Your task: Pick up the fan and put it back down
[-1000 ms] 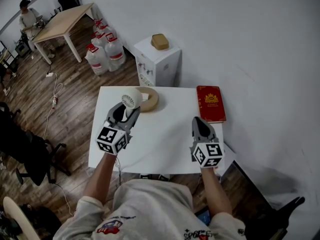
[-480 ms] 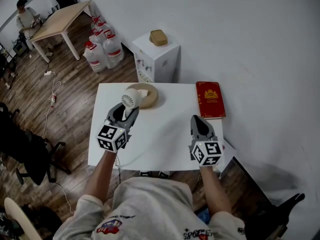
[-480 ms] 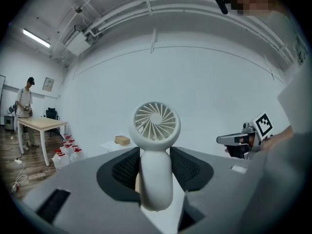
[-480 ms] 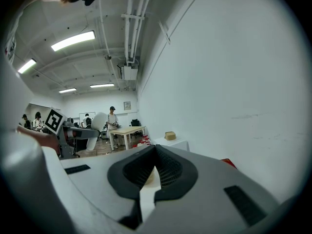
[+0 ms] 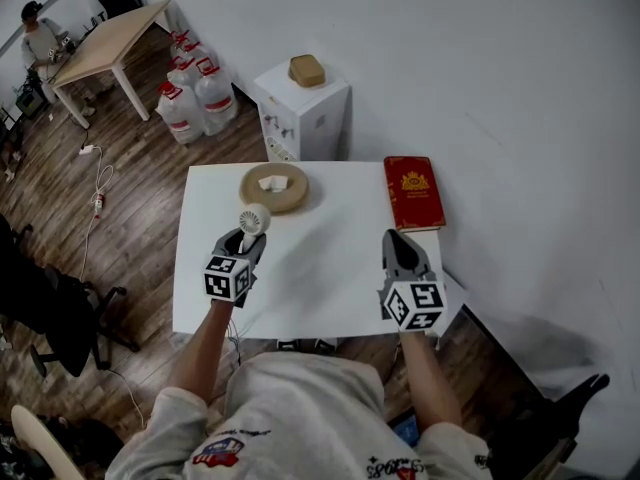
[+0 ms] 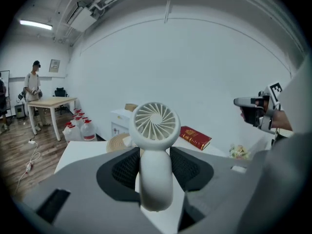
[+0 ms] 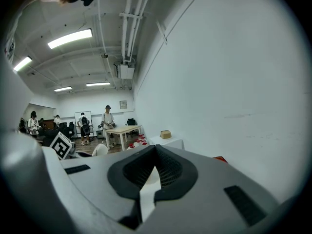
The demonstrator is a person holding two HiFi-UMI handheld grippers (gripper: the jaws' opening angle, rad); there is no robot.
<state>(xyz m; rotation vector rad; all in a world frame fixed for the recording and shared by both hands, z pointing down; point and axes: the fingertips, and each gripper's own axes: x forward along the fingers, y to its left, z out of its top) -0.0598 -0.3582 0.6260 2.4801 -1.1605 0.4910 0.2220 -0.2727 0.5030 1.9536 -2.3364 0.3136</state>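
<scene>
We hold the fan (image 6: 155,145) upright in the left gripper (image 6: 156,169), whose ribbed pads (image 6: 126,168) clamp the white handle from both sides while the round grille stands clear above the fingertips. It hangs low over the left part of the table (image 5: 330,288); we cannot tell whether its foot touches the top. The right gripper (image 7: 153,152) hovers empty over the table's right side, its tips pressed together on nothing, well apart from the fan. We judge the fan light and stiff, a small plastic piece. Its smooth, rounded handle could swivel or slide between the pads, and its thin vanes are the fragile part. The middle of the handle, just below the head, looks the right place to hold, never the grille. The foot seems narrow and the head top-heavy, so it probably needs to go down square before the fingers let go, or it may topple. Just beyond the left fingertips lies a round woven mat (image 5: 273,188) with a pale scrap on it, the nearest thing in the way. A red book (image 5: 413,193) lies beyond the right fingertips at the far edge. Past the table stand a white cabinet (image 5: 300,108) and water jugs (image 5: 195,93), out of reach.
</scene>
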